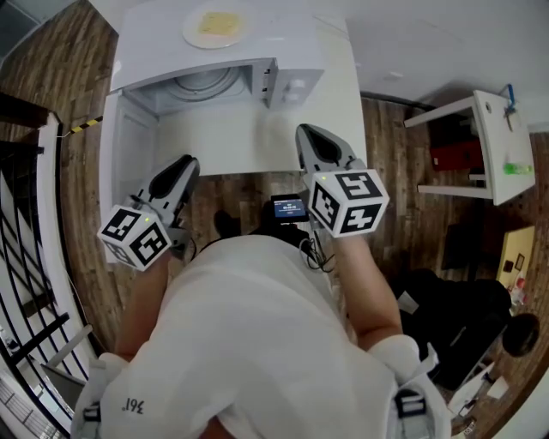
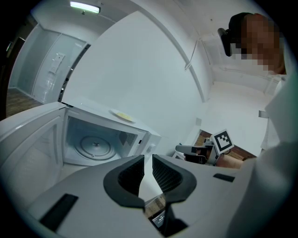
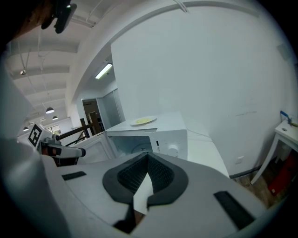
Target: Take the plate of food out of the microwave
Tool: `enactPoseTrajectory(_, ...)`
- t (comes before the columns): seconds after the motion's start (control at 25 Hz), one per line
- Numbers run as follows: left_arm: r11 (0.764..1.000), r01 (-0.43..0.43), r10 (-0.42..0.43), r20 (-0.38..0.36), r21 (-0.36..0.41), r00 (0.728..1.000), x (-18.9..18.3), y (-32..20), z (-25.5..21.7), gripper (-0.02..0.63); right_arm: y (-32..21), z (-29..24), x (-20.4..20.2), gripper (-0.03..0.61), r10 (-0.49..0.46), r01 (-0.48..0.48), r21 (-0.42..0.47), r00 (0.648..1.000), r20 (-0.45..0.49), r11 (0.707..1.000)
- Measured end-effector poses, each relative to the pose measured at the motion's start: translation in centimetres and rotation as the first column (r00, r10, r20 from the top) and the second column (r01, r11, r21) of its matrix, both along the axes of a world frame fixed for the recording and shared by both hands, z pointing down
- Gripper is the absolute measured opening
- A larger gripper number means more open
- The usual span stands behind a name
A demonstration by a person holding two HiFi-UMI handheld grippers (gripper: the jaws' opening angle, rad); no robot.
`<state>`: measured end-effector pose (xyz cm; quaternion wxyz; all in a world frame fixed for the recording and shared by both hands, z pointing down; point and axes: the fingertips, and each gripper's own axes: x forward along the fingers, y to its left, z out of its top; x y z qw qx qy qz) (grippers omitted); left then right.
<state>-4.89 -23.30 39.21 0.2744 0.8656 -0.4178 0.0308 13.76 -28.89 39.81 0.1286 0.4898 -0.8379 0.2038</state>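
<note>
Jaws hang well short of plate (image 1: 214, 26) atop microwave (image 1: 292, 45).

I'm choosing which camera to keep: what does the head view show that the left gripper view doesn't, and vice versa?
Head view only: the left gripper from outside, and a white side table. Left gripper view only: its jaws slightly apart with nothing between them, and a ceiling light. Both: the open microwave, the plate of food on top of it, and the right gripper.
</note>
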Motion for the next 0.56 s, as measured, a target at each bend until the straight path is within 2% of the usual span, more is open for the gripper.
enactPoseTrajectory(0.56,1.0,-0.019,0.019,-0.004,-0.012,1.0,0.13,-0.81,0.36,0.06,-0.78,0.14,-0.45,0.0,-0.016,0.016,0.003,1.0,-0.022,1.0)
